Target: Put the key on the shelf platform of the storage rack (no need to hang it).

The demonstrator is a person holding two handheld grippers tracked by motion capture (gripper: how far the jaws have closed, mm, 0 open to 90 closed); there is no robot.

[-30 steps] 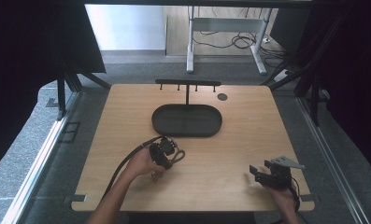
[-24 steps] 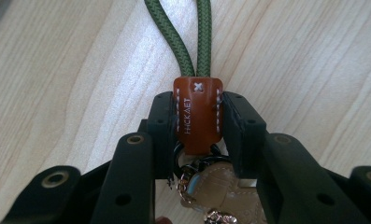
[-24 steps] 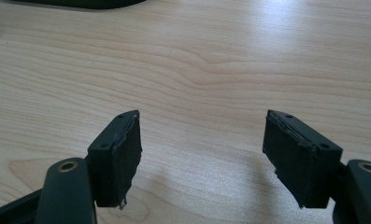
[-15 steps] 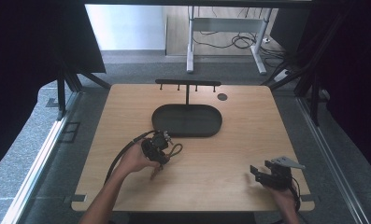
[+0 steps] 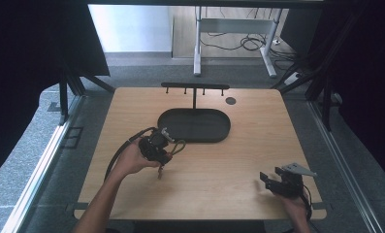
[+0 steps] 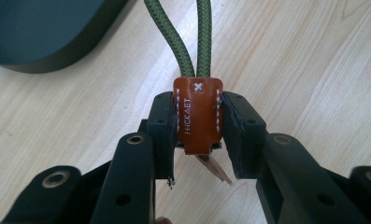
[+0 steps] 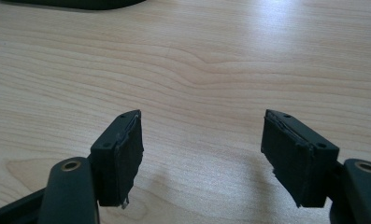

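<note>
A keychain with a brown leather tab (image 6: 198,114) and a green cord loop (image 6: 192,37) sits between the jaws of my left gripper (image 6: 198,135), which is shut on the tab. In the high view the left gripper (image 5: 157,145) hovers just left of the black oval tray (image 5: 195,125), and the green cord loop (image 5: 178,146) hangs toward the tray. A small pale piece (image 6: 213,169) pokes out below the tab. My right gripper (image 7: 199,158) stands open over bare wood, and the high view puts the right gripper (image 5: 277,182) near the table's front right corner.
A black rack with small hooks (image 5: 195,87) rises behind the tray. A dark round hole (image 5: 231,101) marks the tabletop at the back right. The wooden table (image 5: 238,160) has open room between the two grippers.
My left gripper has moved up and to the right with the keychain, closer to the tray. The right gripper has stayed where it was.
</note>
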